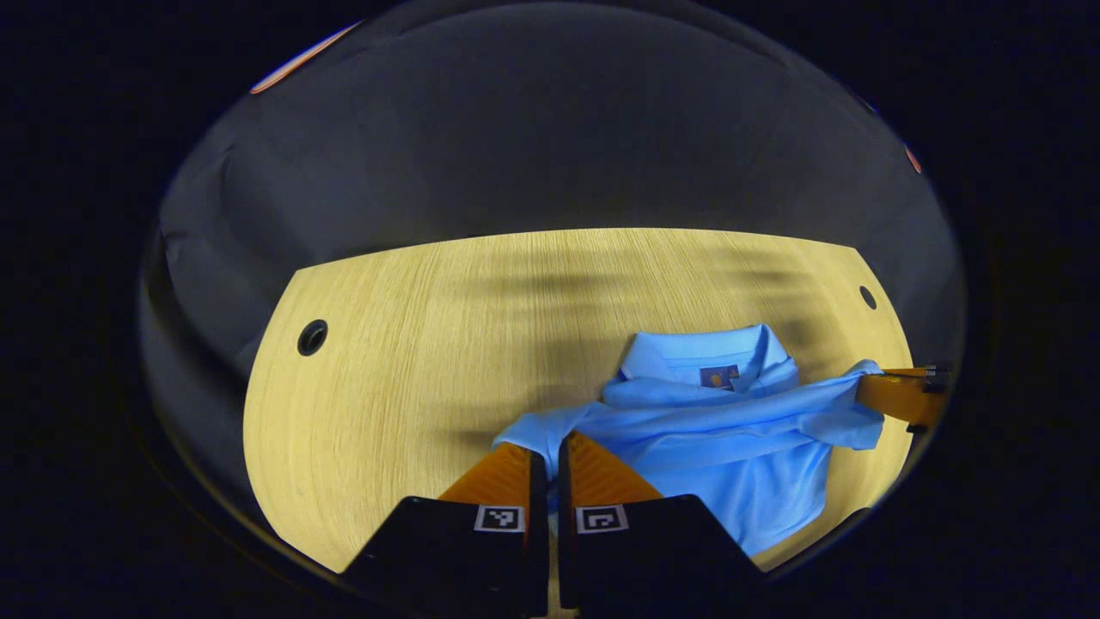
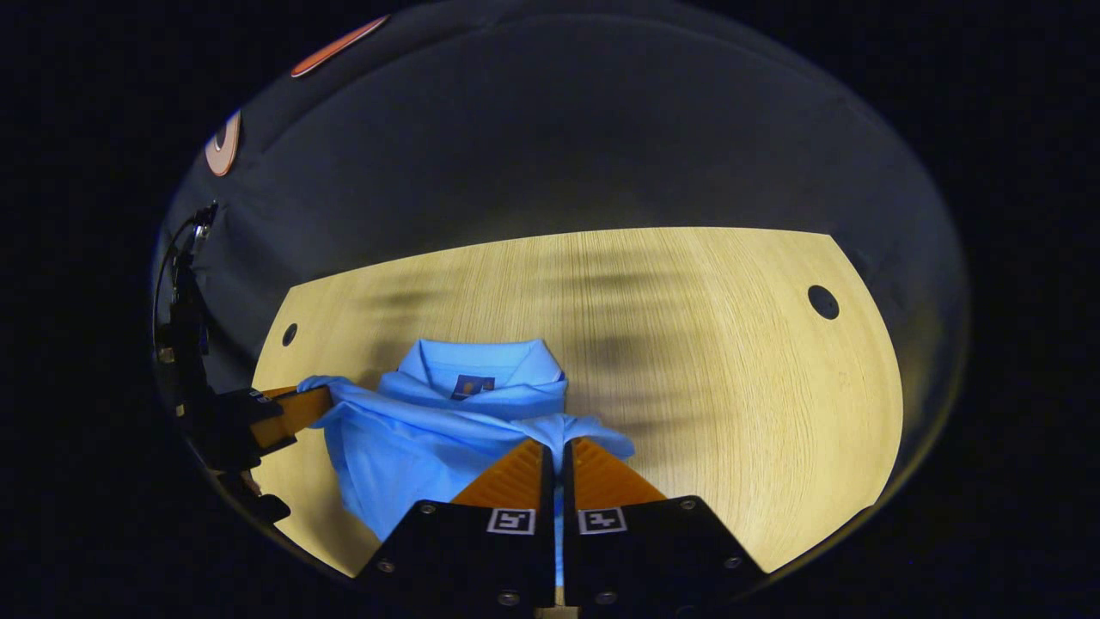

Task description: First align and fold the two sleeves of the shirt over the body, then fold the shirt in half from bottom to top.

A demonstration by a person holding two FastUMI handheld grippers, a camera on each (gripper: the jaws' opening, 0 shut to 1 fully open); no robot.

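One light-blue polo shirt (image 1: 730, 447) lies collar-up on the pale wooden table (image 1: 412, 361), 2 sleeves pulled outward. My left gripper (image 1: 553, 451) is clamped on 1 sleeve, my right gripper (image 2: 559, 456) pinches the other; 2 round holes (image 2: 822, 302) mark the tabletop's far corners.

Both views ride low and close over the table (image 1: 387, 361) (near edge), facing the wall; both share the shirt (image 2: 412, 438).

Pale wooden table (image 1: 412, 361), dark cloth wall (image 1: 533, 129)
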